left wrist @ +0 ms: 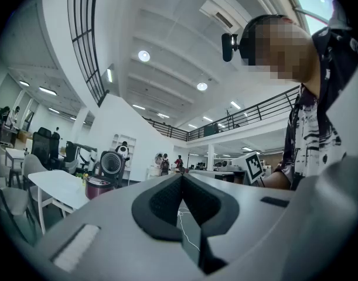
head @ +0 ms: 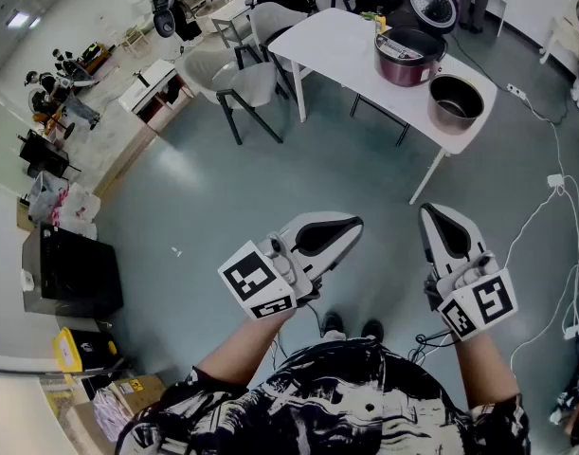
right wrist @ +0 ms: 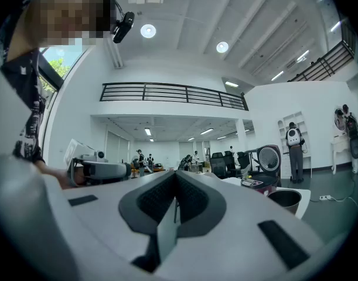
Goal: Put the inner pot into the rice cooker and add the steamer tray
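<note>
Left tool (head: pixel 349 224): lower centre of the head view, held level, nose toward the upper right. Jaws closed tip to tip, nothing between them. Right tool (head: pixel 437 213): lower right, held level, nose toward the top of the frame. Jaws closed, empty. The two tools are apart, not touching. Left forearm (head: pixel 244 351) and right forearm (head: pixel 485 373) are bare and rise from the bottom edge.
</note>
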A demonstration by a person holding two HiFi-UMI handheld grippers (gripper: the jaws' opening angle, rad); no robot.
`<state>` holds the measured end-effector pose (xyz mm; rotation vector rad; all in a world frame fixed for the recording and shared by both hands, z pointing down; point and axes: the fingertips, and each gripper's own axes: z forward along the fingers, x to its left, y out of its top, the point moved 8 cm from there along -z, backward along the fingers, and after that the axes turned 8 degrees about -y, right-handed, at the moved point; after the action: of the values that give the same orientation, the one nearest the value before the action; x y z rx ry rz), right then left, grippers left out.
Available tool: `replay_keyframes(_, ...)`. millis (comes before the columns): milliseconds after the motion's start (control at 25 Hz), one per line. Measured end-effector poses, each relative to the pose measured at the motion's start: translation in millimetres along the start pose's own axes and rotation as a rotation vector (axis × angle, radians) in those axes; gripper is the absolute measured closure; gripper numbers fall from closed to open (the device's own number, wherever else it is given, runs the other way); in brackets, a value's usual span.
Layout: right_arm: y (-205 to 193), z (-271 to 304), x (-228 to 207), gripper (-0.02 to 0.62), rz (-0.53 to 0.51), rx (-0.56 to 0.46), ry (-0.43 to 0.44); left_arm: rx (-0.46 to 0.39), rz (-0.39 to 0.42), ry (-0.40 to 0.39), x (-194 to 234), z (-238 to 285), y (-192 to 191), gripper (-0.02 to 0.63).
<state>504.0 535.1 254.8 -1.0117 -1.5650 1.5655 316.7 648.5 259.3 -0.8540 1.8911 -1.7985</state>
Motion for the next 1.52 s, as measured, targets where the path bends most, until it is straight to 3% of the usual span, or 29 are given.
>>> replay_keyframes(400, -1, -1, 0, 0.597, 0.003, 0.002, -0.006, 0.0, 0.0, -0.001, -2, -1, -1, 0.601)
replay_keyframes(520, 0, 1, -4, 0.597, 0.044, -0.04, 0.002, -0.001, -0.003, 0.001, -2, -2, -1, 0.601)
replay_keyframes(560, 1, 2, -4, 0.554, 0.062, -0.069, 0.018, -0.002, -0.003, 0.002, -2, -2, -2, 0.601)
replay_keyframes(600, 2, 4, -4, 0.249, 0.075, -0.101, 0.034, -0.002, -0.003, 0.003, -2, -2, -2, 0.601)
replay_keyframes(640, 3, 6, -4, 0.146, 0.078, -0.128, 0.043, -0.003, -0.002, 0.004, -2, -2, -2, 0.601)
replay_keyframes(720, 3, 8, -2, 0.086, 0.06, -0.141, 0.054, -0.005, -0.002, 0.007, -2, -3, -2, 0.601)
replay_keyframes(1160, -3, 38, 12, 0.086, 0.049, -0.094, 0.082, -0.011, -0.002, 0.057, 12, -36, 0, 0.601)
replay_keyframes(1520, -8, 97, 34, 0.086, 0.032, -0.077, 0.069, -0.011, -0.006, 0.087, 60, -93, -1, 0.601)
